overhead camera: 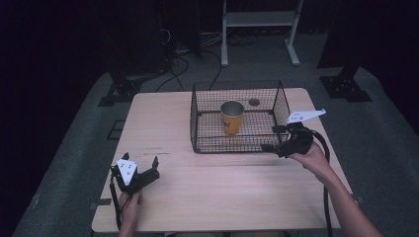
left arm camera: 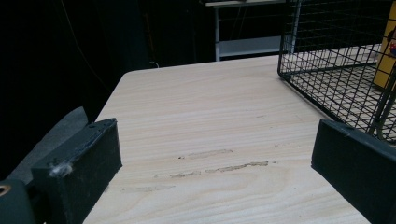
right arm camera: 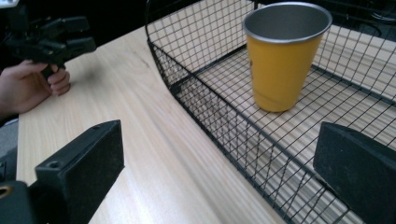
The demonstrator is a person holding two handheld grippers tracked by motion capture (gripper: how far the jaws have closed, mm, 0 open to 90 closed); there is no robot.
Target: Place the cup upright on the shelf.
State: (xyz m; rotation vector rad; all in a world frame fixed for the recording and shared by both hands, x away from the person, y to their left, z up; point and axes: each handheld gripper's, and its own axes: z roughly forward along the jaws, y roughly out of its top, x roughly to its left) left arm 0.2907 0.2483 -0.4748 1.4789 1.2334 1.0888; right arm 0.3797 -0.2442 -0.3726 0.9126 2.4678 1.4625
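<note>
The light wooden table [overhead camera: 217,197] stands on grey floor [overhead camera: 385,148] in a dark room. Left gripper [overhead camera: 141,167]: jaws spread, empty, bare tabletop between them. Right gripper [overhead camera: 272,138]: jaws spread astride the wire basket [overhead camera: 197,123] wall. The yellow cup [right arm camera: 284,56] stands upright inside, beyond the jaws.

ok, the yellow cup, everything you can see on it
The yellow cup is a tapered tumbler, wider at the mouth, with a bare metal-looking rim and grey inside; it looks empty. A dark mark sits on its side in the high view. It stands upright on the floor of the black wire basket, apart from the walls. Neither the left gripper nor the right gripper touches it.
</note>
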